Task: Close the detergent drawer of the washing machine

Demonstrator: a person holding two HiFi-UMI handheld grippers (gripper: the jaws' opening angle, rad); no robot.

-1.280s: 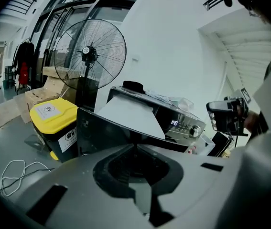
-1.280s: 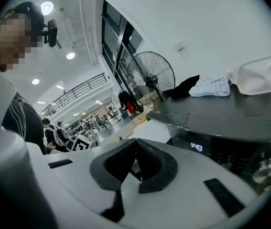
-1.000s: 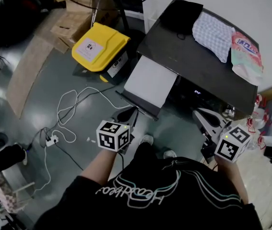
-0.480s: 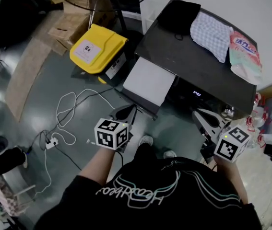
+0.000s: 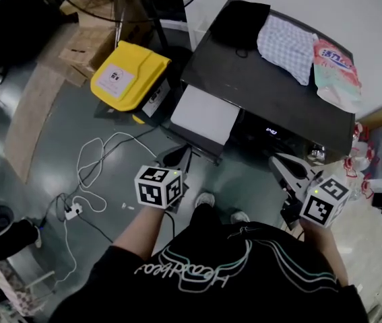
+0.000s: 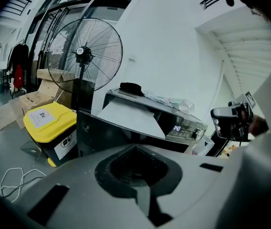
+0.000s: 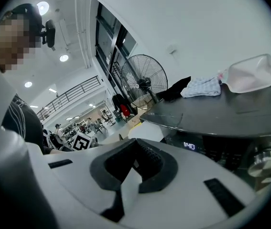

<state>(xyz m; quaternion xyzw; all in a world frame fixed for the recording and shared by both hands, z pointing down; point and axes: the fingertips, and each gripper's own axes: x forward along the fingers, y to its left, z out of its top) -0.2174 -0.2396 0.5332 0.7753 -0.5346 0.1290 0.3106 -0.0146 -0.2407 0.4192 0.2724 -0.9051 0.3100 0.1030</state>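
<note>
Detergent drawer (image 5: 204,113) stands open, plainest in head view; left tongs (image 5: 176,157), right tongs (image 5: 278,161) together, empty.

From my remote seat the head view is evenly lit and sharp, with soft sheen on the grey floor (image 5: 49,180) and the dark machine top (image 5: 265,93), while both gripper views bow into black corners, near jaws soft, ceiling lamps (image 7: 43,7) glaring at right.
</note>
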